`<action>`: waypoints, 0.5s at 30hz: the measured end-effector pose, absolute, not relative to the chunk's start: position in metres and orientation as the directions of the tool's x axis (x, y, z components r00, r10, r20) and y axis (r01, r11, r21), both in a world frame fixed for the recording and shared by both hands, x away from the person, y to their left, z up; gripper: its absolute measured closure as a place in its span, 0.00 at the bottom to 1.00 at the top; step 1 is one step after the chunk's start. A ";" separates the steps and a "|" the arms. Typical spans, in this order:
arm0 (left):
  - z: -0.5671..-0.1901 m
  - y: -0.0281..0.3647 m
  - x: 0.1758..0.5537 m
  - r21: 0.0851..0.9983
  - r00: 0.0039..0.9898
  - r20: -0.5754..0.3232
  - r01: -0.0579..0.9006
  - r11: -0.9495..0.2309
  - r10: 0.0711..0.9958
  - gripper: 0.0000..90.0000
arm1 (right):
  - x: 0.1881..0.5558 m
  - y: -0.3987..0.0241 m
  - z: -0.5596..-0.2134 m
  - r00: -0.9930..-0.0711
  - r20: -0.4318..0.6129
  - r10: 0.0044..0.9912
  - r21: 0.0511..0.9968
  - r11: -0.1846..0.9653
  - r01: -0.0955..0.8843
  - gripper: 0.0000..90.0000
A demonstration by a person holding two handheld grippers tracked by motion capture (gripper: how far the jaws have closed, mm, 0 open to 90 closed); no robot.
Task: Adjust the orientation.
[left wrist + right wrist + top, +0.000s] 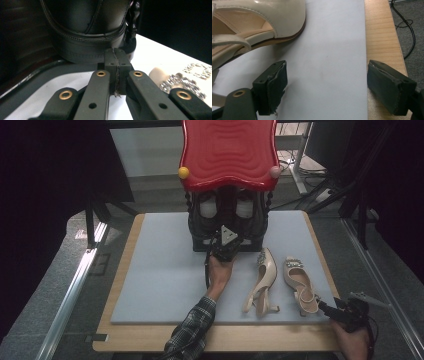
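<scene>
Black shoe [87, 30] standing in the lower bay of the red-topped rack [227, 150] at the far side of the grey mat [165, 280], rounded end with stitched welt turned toward the left gripper [117, 62]; second black shoe just beside it, deeper in the bay. Left claw pressed fully together, nothing between the pads, tips just short of the welt; contact not possible to confirm. Right gripper [327, 82] at the near right corner of the mat, claw wide apart and empty, just beside the heel end of the right beige slingback [274, 17]; left beige slingback [264, 280] lying next to it, both on the mat and well apart from the rack.

Handling, as judged: black shoe probably the heavier sort, firm upper and thick sole, smooth leather likely slippery under a shallow pinch. Best hold across the top rim of the opening, or over the welt edge, after parting the claw. Beige slingback light, thin strap soft and jewelled trim delicate; safer hold on the firm side wall near the toe, not on the strap
</scene>
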State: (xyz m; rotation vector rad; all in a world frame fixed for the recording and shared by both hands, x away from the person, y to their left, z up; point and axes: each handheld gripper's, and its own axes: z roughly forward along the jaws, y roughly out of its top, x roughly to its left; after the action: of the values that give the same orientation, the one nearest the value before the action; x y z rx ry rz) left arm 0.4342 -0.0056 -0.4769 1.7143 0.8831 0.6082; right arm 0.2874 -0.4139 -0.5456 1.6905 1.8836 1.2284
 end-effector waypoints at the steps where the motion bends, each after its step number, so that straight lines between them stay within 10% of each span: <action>1: -0.476 -0.006 0.435 0.951 0.596 -0.027 0.263 -0.163 0.802 1.00 | 0.287 -0.414 -0.546 -0.243 0.295 0.924 0.763 -0.075 0.641 0.19; 15: -0.472 -0.019 0.450 0.946 0.606 -0.050 0.284 -0.156 0.794 1.00 | 0.287 -0.414 -0.546 -0.242 0.295 0.924 0.763 -0.075 0.642 0.19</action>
State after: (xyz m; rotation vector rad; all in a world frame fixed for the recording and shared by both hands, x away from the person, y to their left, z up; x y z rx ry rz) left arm 0.4499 -0.0186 -0.4717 1.7214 0.8906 0.5727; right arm 0.2875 -0.4138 -0.5457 1.6911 1.8811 1.2286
